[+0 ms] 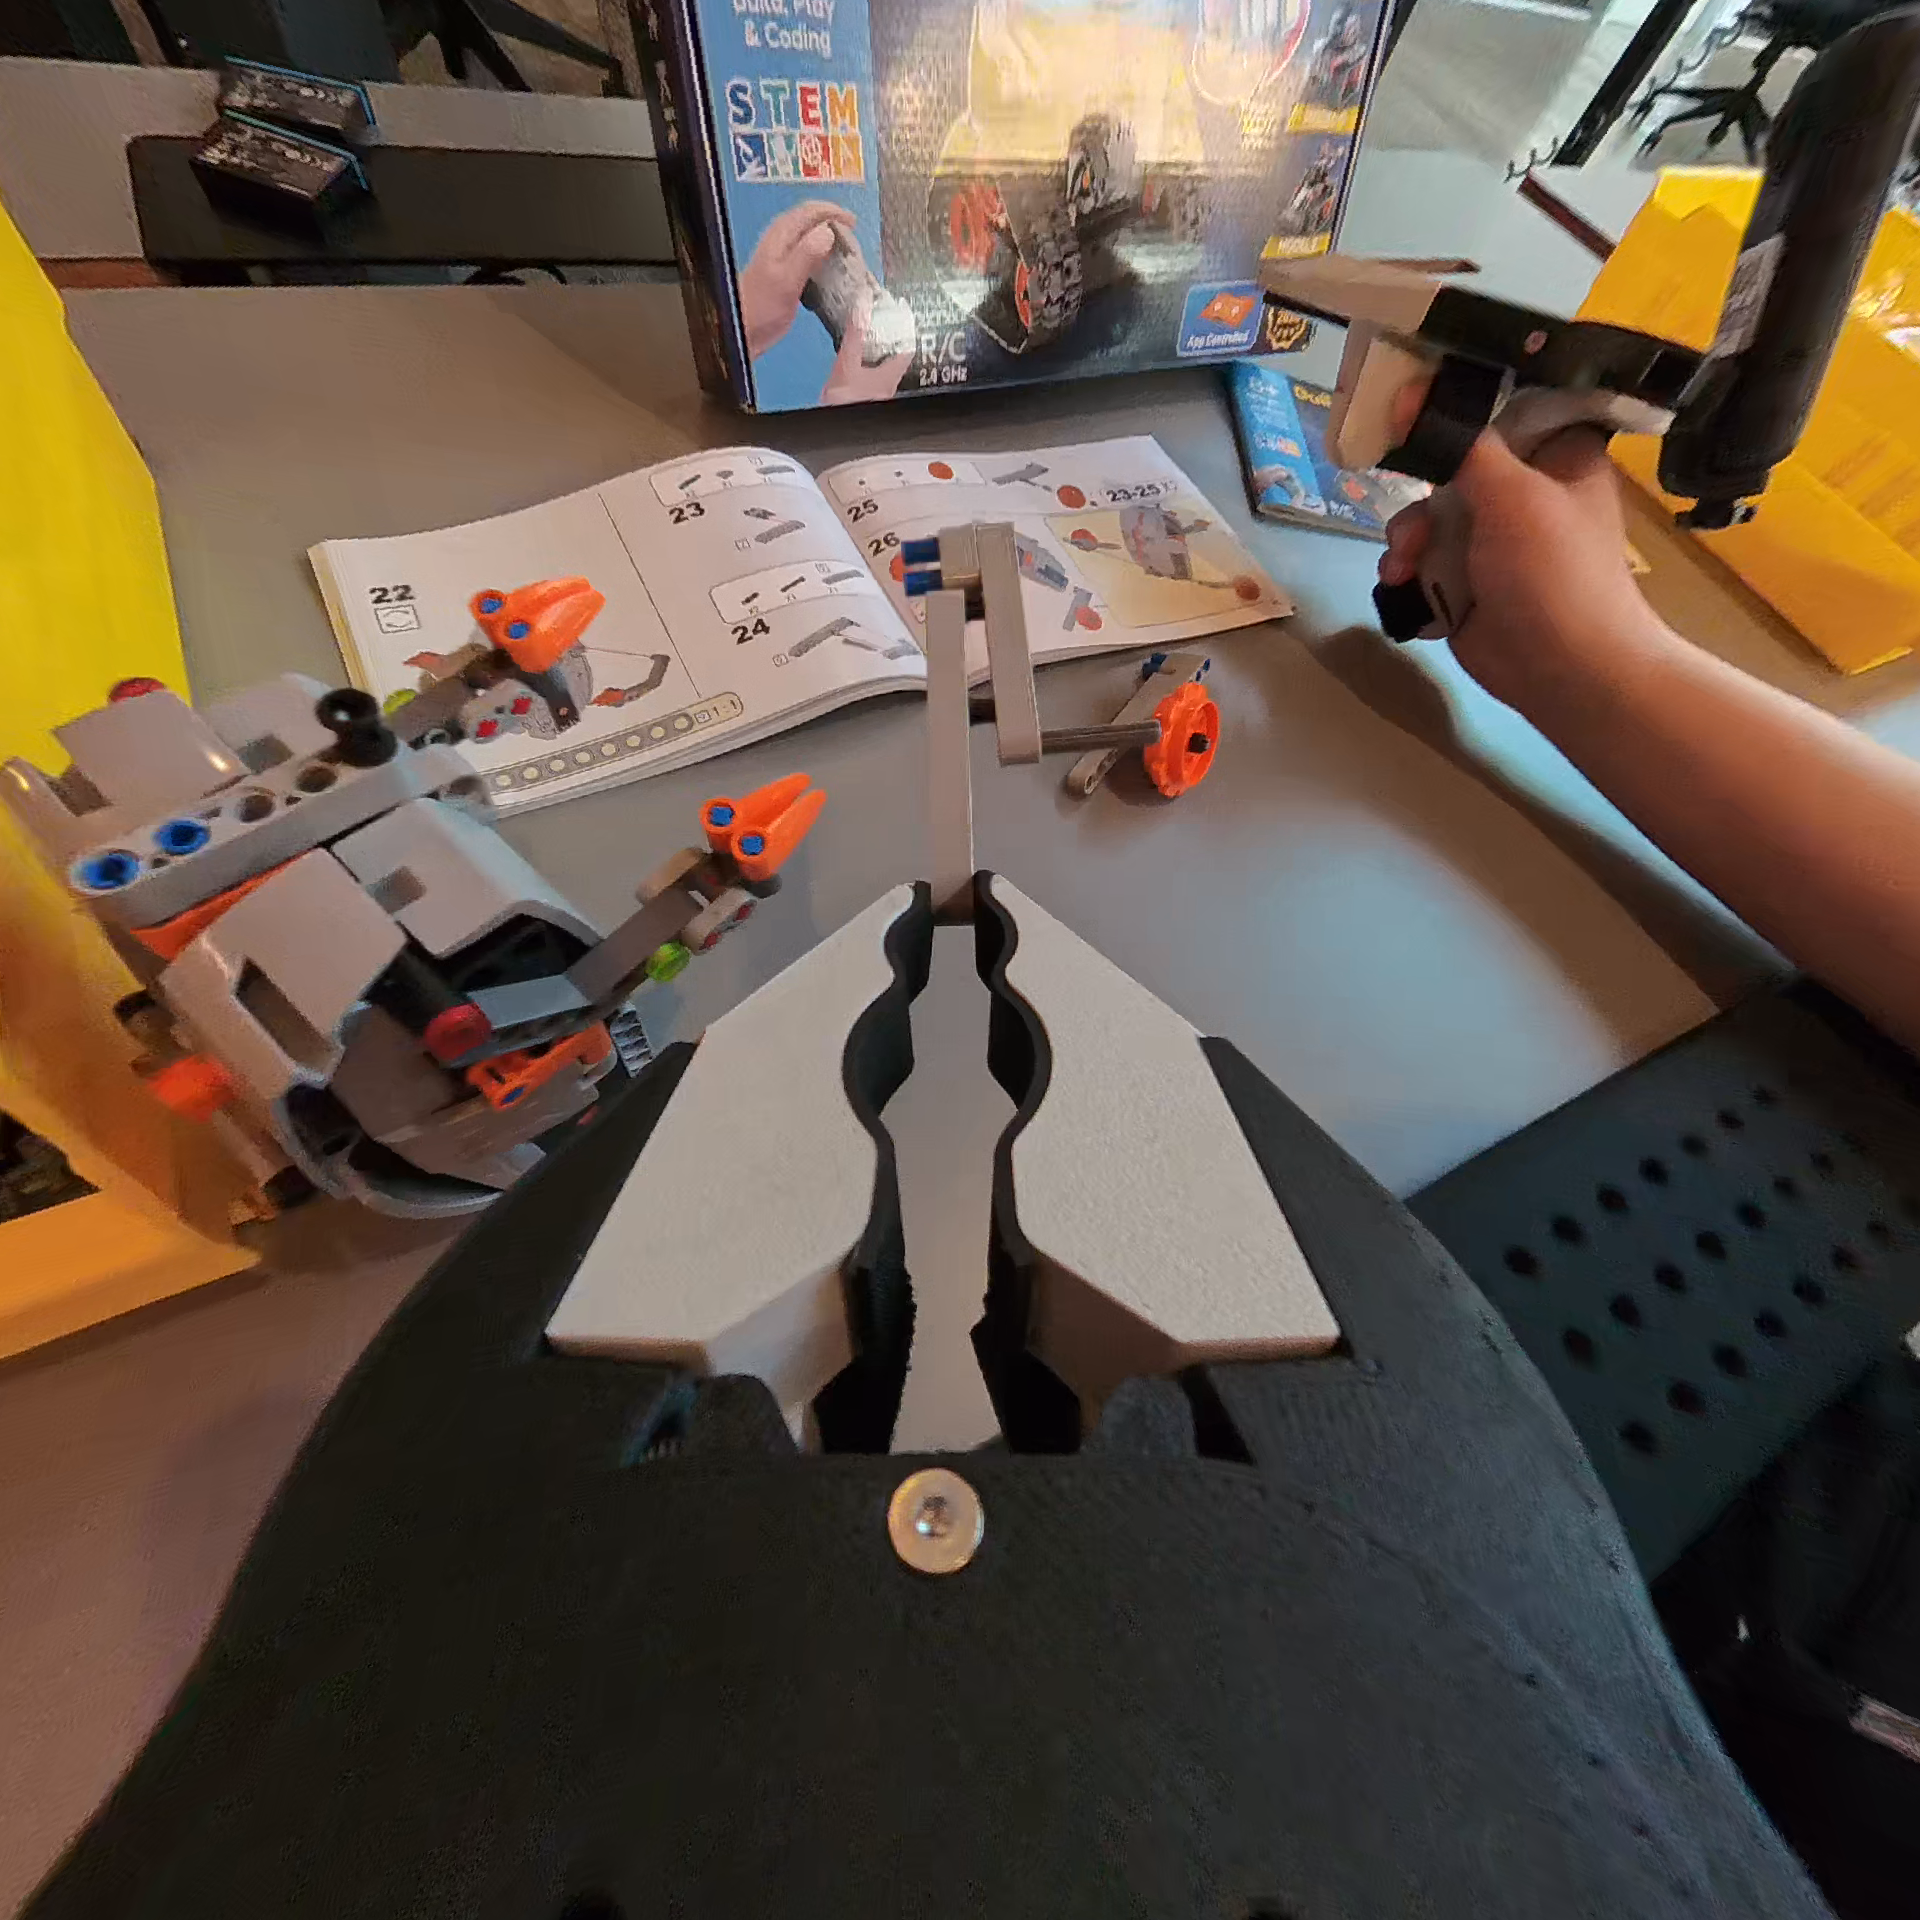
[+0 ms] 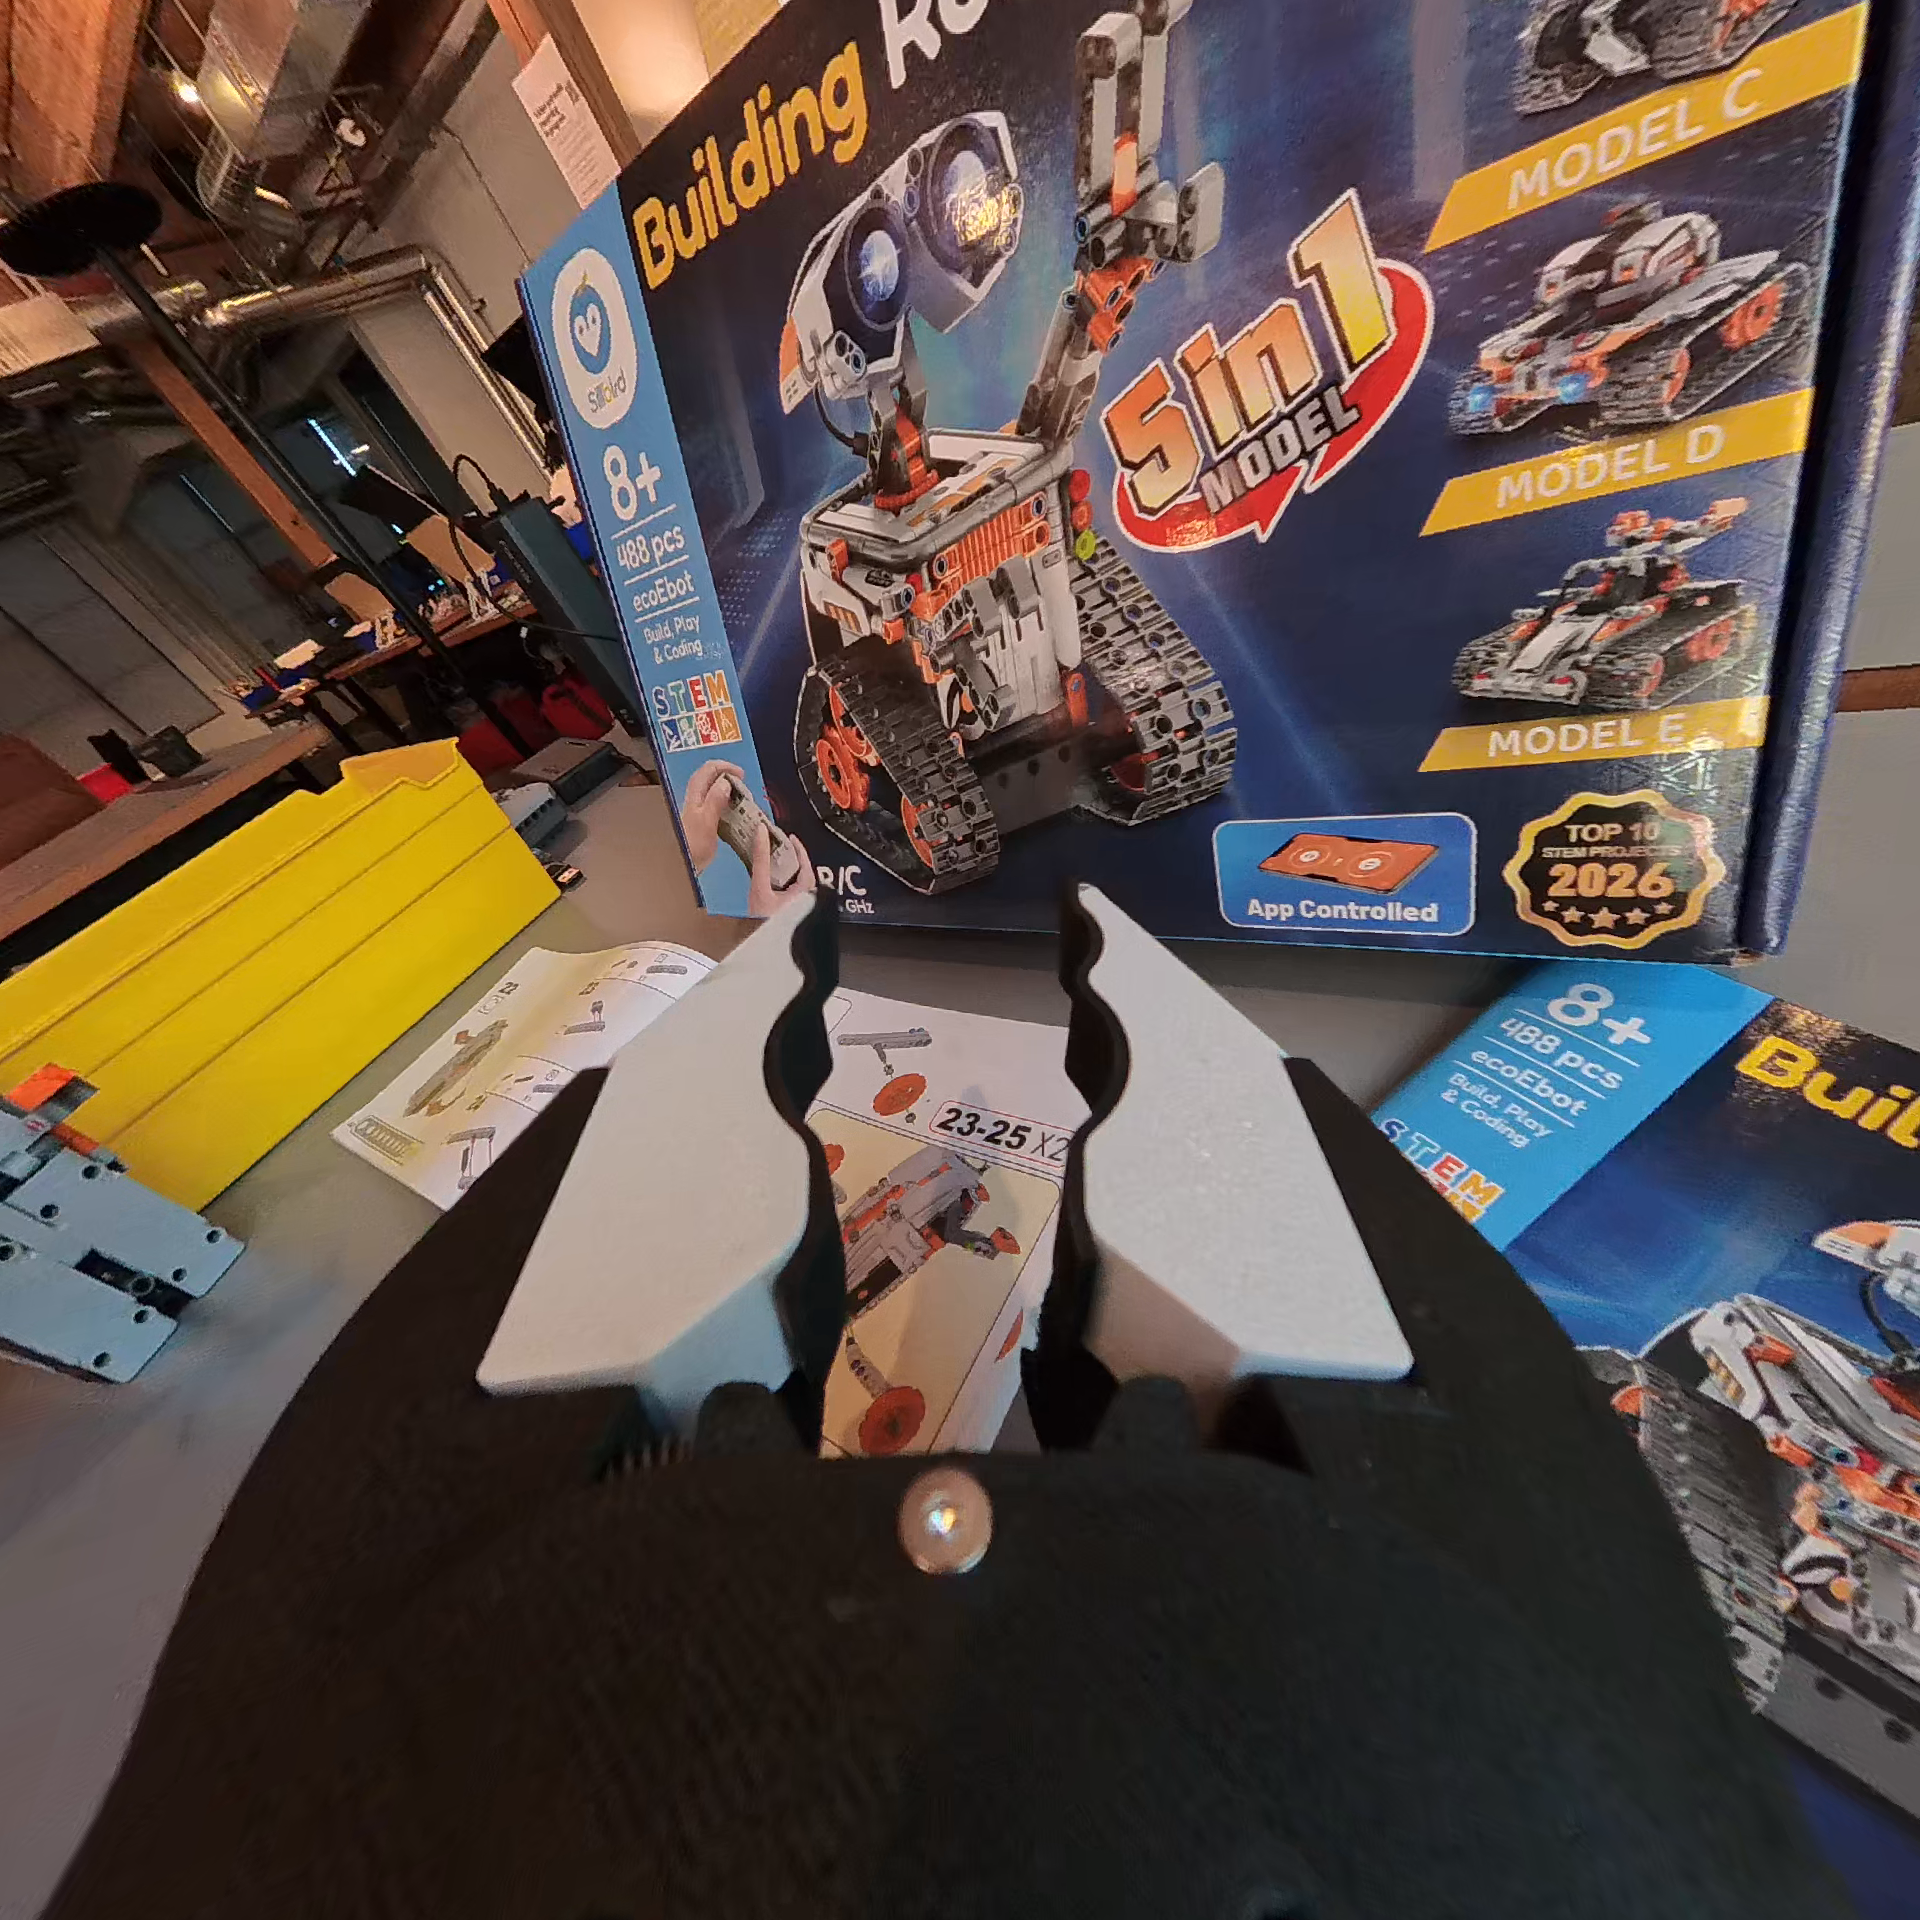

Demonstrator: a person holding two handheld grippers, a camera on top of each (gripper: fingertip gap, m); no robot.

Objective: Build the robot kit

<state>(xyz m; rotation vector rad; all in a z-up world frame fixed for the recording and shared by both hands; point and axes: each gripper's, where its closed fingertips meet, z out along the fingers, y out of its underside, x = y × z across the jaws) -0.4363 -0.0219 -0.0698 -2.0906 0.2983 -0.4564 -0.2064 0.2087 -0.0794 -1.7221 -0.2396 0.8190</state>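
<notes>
My left gripper (image 1: 953,896) is shut on the lower end of a grey beam assembly (image 1: 971,665) made of two long grey beams with blue pins at the top, held upright above the grey table (image 1: 1299,935). A grey axle with an orange wheel (image 1: 1179,738) sticks out of its right beam. A partly built grey and orange brick model (image 1: 312,935) lies at the left. My right gripper (image 2: 945,914) is open and empty, held above the open instruction booklet (image 2: 935,1122). It also shows in the left wrist view (image 1: 1382,353), held by a hand at the upper right.
A large blue toy box (image 2: 1247,468) stands upright at the back of the table. A second booklet (image 2: 1662,1247) lies at the right. Yellow bins (image 2: 260,935) stand at the left, another yellow bin (image 1: 1766,416) at the right. A black perforated chair (image 1: 1683,1247) is near the front. Some 35 centimetres of space lies between my two pairs of fingers.
</notes>
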